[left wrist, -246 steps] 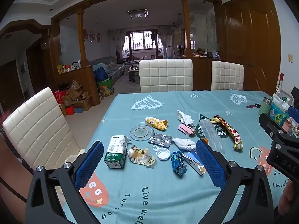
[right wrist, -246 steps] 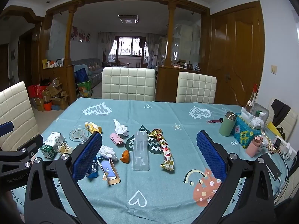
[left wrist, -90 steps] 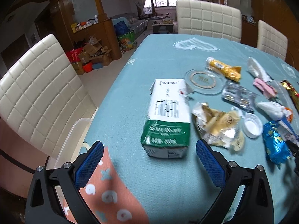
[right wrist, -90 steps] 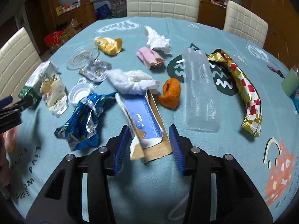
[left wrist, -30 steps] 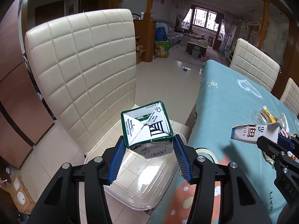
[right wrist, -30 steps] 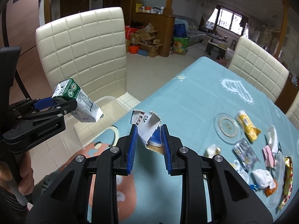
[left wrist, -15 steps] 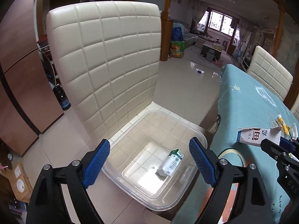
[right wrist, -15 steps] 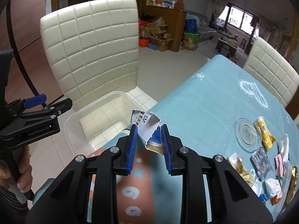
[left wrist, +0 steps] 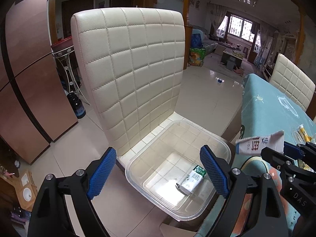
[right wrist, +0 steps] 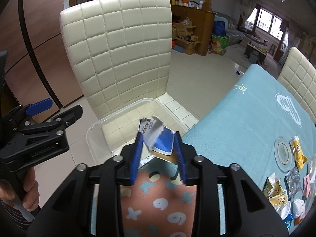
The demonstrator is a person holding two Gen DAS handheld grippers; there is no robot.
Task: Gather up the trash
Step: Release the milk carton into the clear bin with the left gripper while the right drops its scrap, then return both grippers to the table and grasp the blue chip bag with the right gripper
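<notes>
left gripper [left wrist: 158, 169]: jaws wide, empty, hanging over the bin [left wrist: 225, 144] on the chair [left wrist: 134, 75] seat. Carton [left wrist: 194, 180] already lies flat on the bin floor, near the wall on the surface side.
bin: clear plastic, sits on the seat with one rim against the chair back and the opposite rim tucked just beside the surface [right wrist: 246, 118] edge.
right gripper [right wrist: 158, 156]: jaws have just been opening; torn box [right wrist: 158, 138] with the blue inner is between the pads, loose or nearly so, cannot tell if it is gripped. Sits above the surface-side rim of the bin, not clearly over the middle.
step in hand: dropping the box into the bin.
how to do well: judgement — carry the box further past the rim toward bin centre before the jaws let go fully; box is light and ragged, may catch on a pad or tip back onto the surface.
edges: the rim under the right gripper is the catch point; surface edge right behind it.
open room: floor beyond the chair is open; the left gripper is near on the left side, so judgement — draw it back to leave the bin mouth free.
rest of trash: wrappers [right wrist: 276, 191] lie on the far right of the surface, well apart from the bin.
</notes>
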